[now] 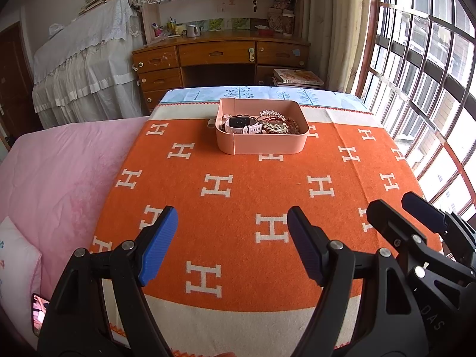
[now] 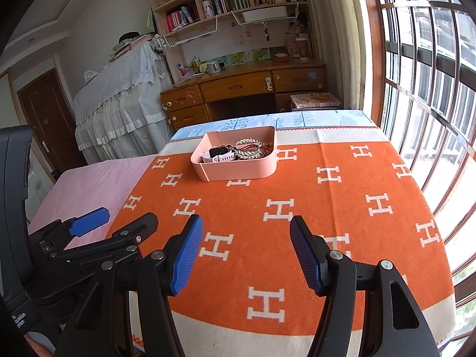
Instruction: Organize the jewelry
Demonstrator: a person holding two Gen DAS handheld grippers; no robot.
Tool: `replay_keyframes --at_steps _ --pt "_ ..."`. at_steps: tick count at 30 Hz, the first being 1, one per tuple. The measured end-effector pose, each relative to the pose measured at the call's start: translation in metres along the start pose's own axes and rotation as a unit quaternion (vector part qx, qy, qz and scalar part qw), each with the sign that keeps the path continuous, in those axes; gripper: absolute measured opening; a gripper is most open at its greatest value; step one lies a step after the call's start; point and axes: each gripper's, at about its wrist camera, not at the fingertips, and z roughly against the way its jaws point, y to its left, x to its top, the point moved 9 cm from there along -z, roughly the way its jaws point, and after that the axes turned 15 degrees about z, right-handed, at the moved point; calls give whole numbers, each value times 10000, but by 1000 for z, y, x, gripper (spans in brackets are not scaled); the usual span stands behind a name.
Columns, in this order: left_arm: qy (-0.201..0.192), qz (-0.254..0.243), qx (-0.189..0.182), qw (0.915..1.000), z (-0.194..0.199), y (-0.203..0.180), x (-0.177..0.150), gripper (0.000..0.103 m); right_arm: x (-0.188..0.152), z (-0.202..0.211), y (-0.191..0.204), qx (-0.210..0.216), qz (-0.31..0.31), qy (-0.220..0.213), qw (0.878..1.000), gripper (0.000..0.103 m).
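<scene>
In the left wrist view, the left gripper [image 1: 232,247] fills the bottom of the frame with its jaws spread wide and nothing between them. The right gripper [image 1: 413,217] shows at the lower right, likewise apart and empty. The pink tray [image 1: 261,145] sits in the upper middle of the frame on the orange blanket [image 1: 238,196], well apart from both grippers. Inside it lie a white watch [image 1: 242,125] toward the left and a tangle of gold and red jewelry [image 1: 279,123] toward the right. A small pale object [image 1: 210,123] rests just beside the tray's left wall; it is too small to identify, perhaps a stray piece.

In the right wrist view, the right gripper [image 2: 247,255] is at the bottom centre, jaws wide and holding nothing, with the left gripper [image 2: 119,223] at the lower left. The tray [image 2: 238,172] lies in the upper middle, its contents heaped together.

The main risk, as I judge it, is the tangle: closing on one strand could drag its neighbours or the watch strap out with it. The tray looks light and stands on soft bedding, so a sideways pull may tip or slide it. The piece outside the tray could easily be overlooked or pressed into the blanket's pile.
</scene>
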Motion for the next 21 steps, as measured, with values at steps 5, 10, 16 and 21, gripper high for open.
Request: replay_keyframes --at_steps 5,10,16,21 --pt "7 4 11 10000 0 1 -1 74 -1 1 0 1 -5 -2 10000 62" --pt "12 8 25 10000 -1 2 -2 74 -1 1 0 4 -6 5 10000 62" --pt "70 36 51 10000 -3 8 -10 74 -7 -1 7 29 -7 48 10000 62" --pt "141 49 91 9998 -8 9 -13 74 -14 -3 12 57 -26 102 9999 62"
